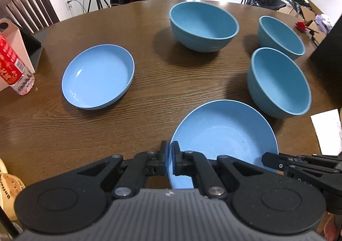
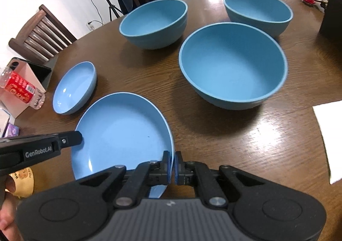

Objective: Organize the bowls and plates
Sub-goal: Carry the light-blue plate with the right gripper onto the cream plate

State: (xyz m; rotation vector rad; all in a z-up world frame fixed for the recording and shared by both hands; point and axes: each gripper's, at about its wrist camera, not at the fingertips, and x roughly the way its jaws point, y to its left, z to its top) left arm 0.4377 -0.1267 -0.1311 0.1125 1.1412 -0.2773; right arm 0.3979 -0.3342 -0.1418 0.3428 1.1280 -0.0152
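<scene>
The round wooden bench (image 1: pixel 149 82) fills both views, and everything blue sits on it. Largest is the big bowl (image 2: pixel 233 65), centre right in the right wrist view; a second bowl (image 2: pixel 154 22) stands behind it to the upper left and a third bowl (image 2: pixel 258 10) at the upper right, all upright and apart from each other.

Next comes the held plate (image 2: pixel 121 129), low and left of centre in the right wrist view, tilted with its right side raised. The right hand-held gripper (image 2: pixel 172 168) is clenched on its right rim at the bottom centre of the frame, pads pressing the edge from both sides. In the left wrist view the same plate spreads up and to the right of the left hand-held gripper (image 1: pixel 170 159), which is clamped on its left rim at the bottom centre.

A smaller, shallow plate (image 1: pixel 98 76) lies flat at the centre left of the left wrist view, well apart from both tools.

A clear bottle with a red label (image 1: pixel 15 67) stands at the far left edge.
</scene>
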